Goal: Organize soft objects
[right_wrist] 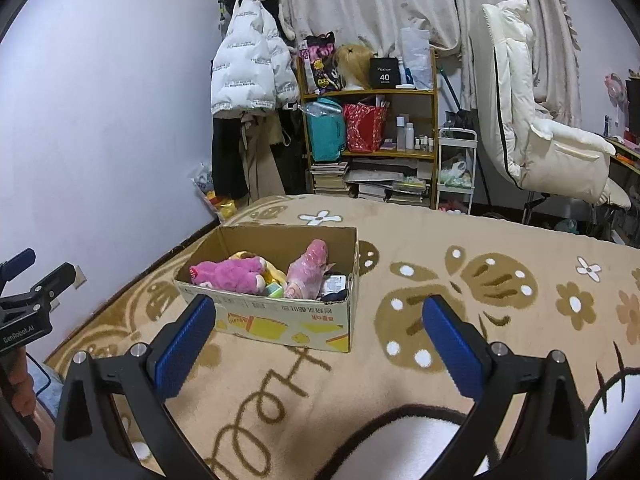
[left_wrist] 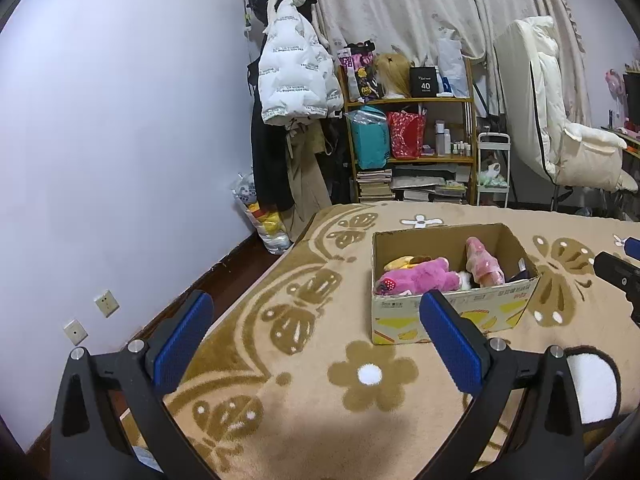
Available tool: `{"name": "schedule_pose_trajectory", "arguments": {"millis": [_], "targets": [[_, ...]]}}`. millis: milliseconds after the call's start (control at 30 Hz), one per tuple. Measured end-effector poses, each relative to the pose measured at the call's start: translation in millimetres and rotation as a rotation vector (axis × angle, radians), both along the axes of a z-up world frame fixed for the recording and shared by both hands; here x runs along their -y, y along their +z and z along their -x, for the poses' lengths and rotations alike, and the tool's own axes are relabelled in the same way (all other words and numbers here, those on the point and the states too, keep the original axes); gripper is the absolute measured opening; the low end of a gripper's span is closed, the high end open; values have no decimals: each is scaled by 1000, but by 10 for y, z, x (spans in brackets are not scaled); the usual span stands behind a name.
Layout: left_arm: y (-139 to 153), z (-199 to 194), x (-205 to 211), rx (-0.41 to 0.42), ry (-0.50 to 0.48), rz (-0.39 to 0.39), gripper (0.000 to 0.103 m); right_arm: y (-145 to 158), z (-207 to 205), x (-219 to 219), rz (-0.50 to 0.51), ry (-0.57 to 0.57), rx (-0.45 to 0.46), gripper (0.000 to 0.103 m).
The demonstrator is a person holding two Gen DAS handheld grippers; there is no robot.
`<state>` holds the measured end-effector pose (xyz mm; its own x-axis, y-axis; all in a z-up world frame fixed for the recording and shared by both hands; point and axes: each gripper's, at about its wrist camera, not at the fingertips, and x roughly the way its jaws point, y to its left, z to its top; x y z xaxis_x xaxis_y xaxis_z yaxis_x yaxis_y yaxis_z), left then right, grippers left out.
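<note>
In the left wrist view, a cardboard box [left_wrist: 452,312] sits on a tan blanket [left_wrist: 304,412] patterned with brown butterflies and flowers, spread over a bed. Inside the box lie a pink plush toy [left_wrist: 420,278], a yellow soft toy [left_wrist: 400,262] behind it, and a pink doll wrapped in clear plastic [left_wrist: 482,262] leaning upright against the far wall. Beyond the bed stand a wooden shelf [left_wrist: 412,100] crowded with bags, bottles and stacked books, a white puffer jacket [left_wrist: 296,76] hanging by the wall, and a cream padded chair [left_wrist: 560,128] before the curtain. The left hand-held gripper [left_wrist: 316,344] hangs above the blanket just short of the box, its blue-padded fingers spread wide and holding nothing. Its right finger overlaps the box's near wall in the picture. The right hand-held gripper [left_wrist: 624,268] shows at the right edge; whether it is spread cannot be told here.

In the right wrist view, the same box [right_wrist: 280,316] lies ahead and left, with the plush toy [right_wrist: 232,274] and the wrapped doll [right_wrist: 308,268] inside. The right hand-held gripper [right_wrist: 320,344] is spread wide and empty over the blanket [right_wrist: 400,360], near the box. The left one [right_wrist: 24,292] pokes in at the left edge, a hand [right_wrist: 20,388] beneath it.
</note>
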<state>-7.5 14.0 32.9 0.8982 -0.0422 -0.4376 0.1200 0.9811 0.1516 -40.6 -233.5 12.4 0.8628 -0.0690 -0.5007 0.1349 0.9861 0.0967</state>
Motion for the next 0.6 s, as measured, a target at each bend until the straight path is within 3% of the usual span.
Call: {"name": "schedule_pose_trajectory", "arguments": {"millis": [600], "targets": [[-127, -48, 66, -14, -19, -27, 102, -101, -54, 2, -6, -8, -16, 103]]}}
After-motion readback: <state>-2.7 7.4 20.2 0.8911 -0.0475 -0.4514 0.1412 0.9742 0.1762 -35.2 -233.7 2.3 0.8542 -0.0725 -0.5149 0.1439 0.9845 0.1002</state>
